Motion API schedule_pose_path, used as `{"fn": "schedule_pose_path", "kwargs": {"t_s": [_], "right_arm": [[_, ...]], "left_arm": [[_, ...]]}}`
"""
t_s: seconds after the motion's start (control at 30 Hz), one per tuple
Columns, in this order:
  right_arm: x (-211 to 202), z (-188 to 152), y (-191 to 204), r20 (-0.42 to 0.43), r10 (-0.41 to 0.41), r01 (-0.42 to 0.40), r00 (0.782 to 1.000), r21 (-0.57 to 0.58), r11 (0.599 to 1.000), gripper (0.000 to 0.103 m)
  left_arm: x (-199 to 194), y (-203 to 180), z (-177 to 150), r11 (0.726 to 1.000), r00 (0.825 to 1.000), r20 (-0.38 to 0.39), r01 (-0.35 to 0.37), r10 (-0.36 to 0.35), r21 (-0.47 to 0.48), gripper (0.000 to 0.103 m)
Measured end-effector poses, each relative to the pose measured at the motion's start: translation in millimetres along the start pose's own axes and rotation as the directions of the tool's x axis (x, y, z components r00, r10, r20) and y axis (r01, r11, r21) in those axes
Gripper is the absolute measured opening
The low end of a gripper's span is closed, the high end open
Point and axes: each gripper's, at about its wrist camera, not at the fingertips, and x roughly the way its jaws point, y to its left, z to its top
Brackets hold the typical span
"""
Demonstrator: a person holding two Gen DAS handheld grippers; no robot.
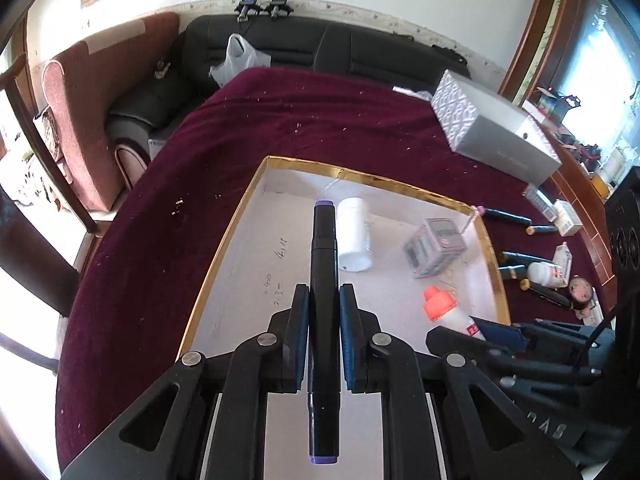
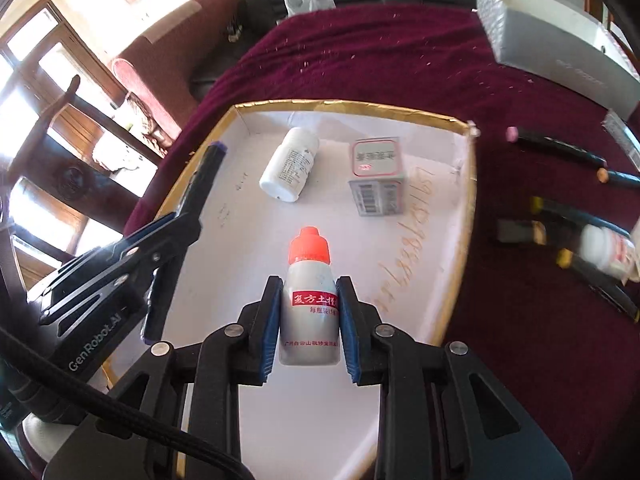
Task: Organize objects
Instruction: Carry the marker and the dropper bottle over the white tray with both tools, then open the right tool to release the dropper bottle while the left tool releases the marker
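Observation:
My left gripper (image 1: 324, 292) is shut on a black marker with purple ends (image 1: 323, 264), held lengthwise over the gold-rimmed white tray (image 1: 236, 216). My right gripper (image 2: 308, 284) is shut on a small white bottle with an orange cap (image 2: 309, 280), also above the tray (image 2: 468, 200). A white pill bottle (image 2: 290, 164) lies on its side in the tray beside a small grey carton (image 2: 378, 176). In the left wrist view the same pill bottle (image 1: 354, 234), carton (image 1: 436, 246) and orange-capped bottle (image 1: 448, 312) show. The left gripper with its marker (image 2: 200, 188) appears at the left of the right wrist view.
The tray rests on a maroon cloth (image 1: 300, 120). A long grey box (image 1: 496, 136) lies at the back right. Several dark markers (image 2: 560, 148), a small white jar (image 1: 546, 272) and small boxes are scattered right of the tray. A black sofa (image 1: 320, 48) stands behind.

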Motion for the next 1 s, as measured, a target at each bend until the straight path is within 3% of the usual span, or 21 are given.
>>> {"fn": "schedule_pose_path", "kwargs": {"t_s": [0.3, 0.6, 0.8, 1.0], "right_arm": [[29, 20, 6, -0.044, -0.065, 0.064, 0.997, -0.029, 0.998, 0.025], [39, 21, 10, -0.049, -0.087, 0.084, 0.995, -0.067, 0.994, 0.025], [26, 15, 18, 0.017, -0.113, 0.114, 0.993, -0.098, 0.989, 0.048], [4, 1, 28, 0.094, -0.136, 0.149, 0.986, -0.151, 0.977, 0.050]], "left_arm": [[38, 23, 13, 0.997, 0.998, -0.062, 0.005, -0.010, -0.079, 0.011], [45, 37, 4, 0.983, 0.996, -0.050, 0.062, -0.072, -0.174, 0.014], [41, 34, -6, 0.967, 0.992, -0.046, 0.105, -0.119, -0.231, 0.031], [30, 40, -21, 0.942, 0.988, -0.023, 0.137, -0.151, -0.308, 0.035]]}}
